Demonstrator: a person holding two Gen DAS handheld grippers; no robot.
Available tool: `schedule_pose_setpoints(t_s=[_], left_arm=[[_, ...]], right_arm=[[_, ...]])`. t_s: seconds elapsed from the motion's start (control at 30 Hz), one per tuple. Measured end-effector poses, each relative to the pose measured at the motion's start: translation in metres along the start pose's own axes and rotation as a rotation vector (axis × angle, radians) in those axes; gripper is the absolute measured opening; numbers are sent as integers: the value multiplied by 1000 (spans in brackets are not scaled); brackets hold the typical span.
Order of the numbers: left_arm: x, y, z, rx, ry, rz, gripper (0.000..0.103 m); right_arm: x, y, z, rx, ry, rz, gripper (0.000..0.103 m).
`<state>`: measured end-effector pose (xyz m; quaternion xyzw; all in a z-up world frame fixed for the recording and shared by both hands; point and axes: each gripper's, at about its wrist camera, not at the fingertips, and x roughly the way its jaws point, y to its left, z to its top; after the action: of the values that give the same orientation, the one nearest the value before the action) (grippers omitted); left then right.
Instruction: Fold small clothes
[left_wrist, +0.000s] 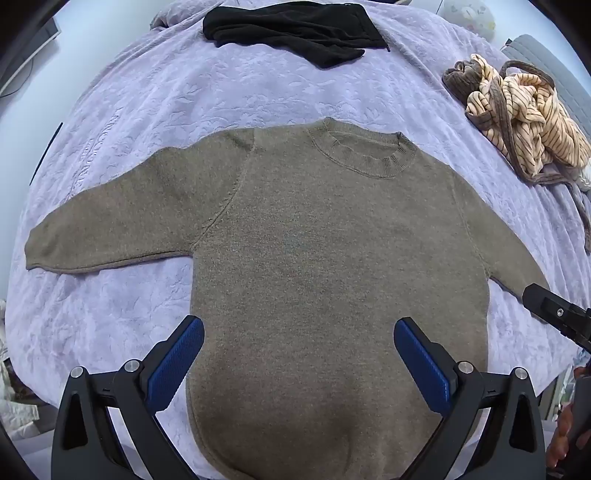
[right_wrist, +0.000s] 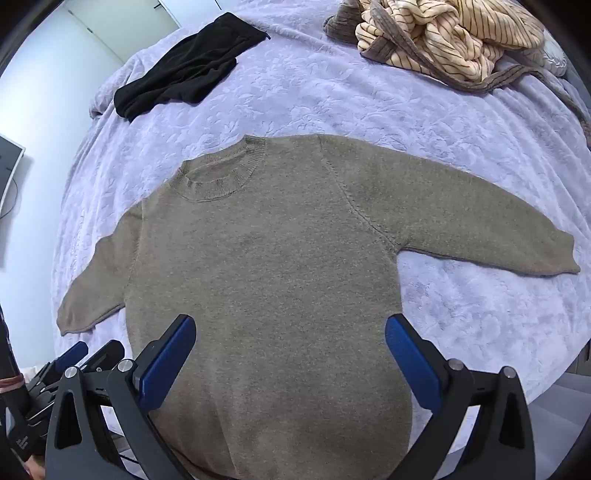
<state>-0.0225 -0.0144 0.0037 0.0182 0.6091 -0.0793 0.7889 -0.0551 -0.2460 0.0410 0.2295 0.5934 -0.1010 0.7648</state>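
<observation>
We see a bed covered by a lavender bedspread (left_wrist: 155, 110), plush, with an embossed leaf pattern across its nap. On it, spread flat and face up, lies the taupe knit sweater (left_wrist: 325, 236): a fine, slightly fuzzy knit with a ribbed round collar pointing away from us, raglan seams curving from neck to underarm, and both sleeves stretched out sideways. Its hem reaches toward us, under both grippers.

Well beyond the collar we find a crumpled black garment (left_wrist: 291, 29), matte and soft. To the far right a rumpled heap of cream cloth with thin dark stripes (left_wrist: 524, 122) is tangled with brown ribbed trim.

Our left gripper (left_wrist: 299, 343) hangs over the lower body of the sweater, its black fingers with blue textured pads (left_wrist: 173, 365) spread as wide as they go, gripping nothing. Our right gripper (right_wrist: 290, 341) hovers likewise, fully spread and empty.
</observation>
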Motion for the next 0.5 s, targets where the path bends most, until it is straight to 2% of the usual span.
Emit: schedule_pose_setpoints(t_s=[0.5], left_arm=[[4,-2,-6,3,14,0,103]], right_arm=[[-2,-1,-9,-15,8,-34,102]])
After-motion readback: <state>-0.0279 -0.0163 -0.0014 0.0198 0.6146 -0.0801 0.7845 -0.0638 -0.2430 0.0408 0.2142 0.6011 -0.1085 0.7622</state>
